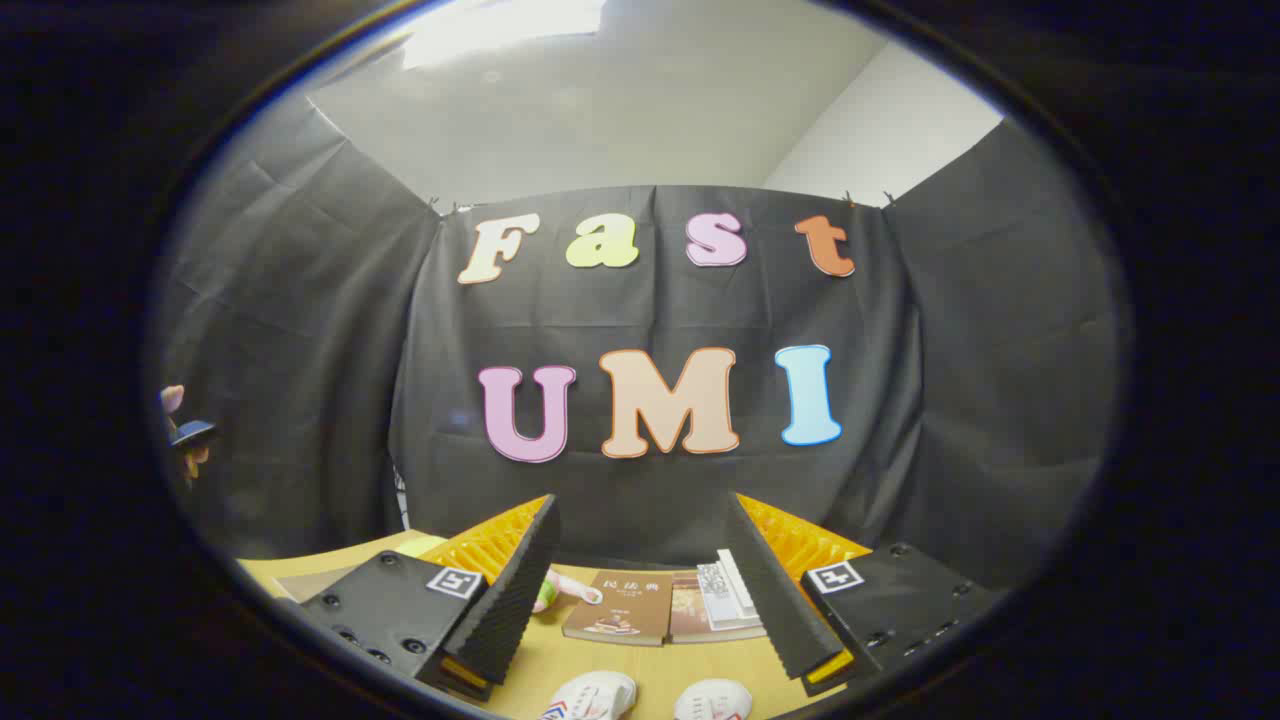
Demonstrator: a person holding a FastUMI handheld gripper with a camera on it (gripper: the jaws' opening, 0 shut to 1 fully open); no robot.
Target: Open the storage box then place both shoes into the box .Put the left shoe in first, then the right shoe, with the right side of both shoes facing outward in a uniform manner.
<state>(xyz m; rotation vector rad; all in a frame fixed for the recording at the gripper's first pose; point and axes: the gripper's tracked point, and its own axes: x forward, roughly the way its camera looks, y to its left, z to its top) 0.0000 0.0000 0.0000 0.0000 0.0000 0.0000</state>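
Observation:
My gripper (645, 520) is held up above the wooden table (640, 665), its two fingers spread wide apart with nothing between them. Below the fingers, close to me, the toes of two white shoes peek up side by side: the left one (592, 695) with red and blue stripes, the right one (712, 700) plain with small red marks. Both rest on the table, apart from the fingers.
Beyond the shoes, at the back of the table, lie a brown book (620, 607), a second book and a white booklet (728, 595). A small pink and green object (562, 590) sits beside the left finger. A hand (185, 430) shows far to the left.

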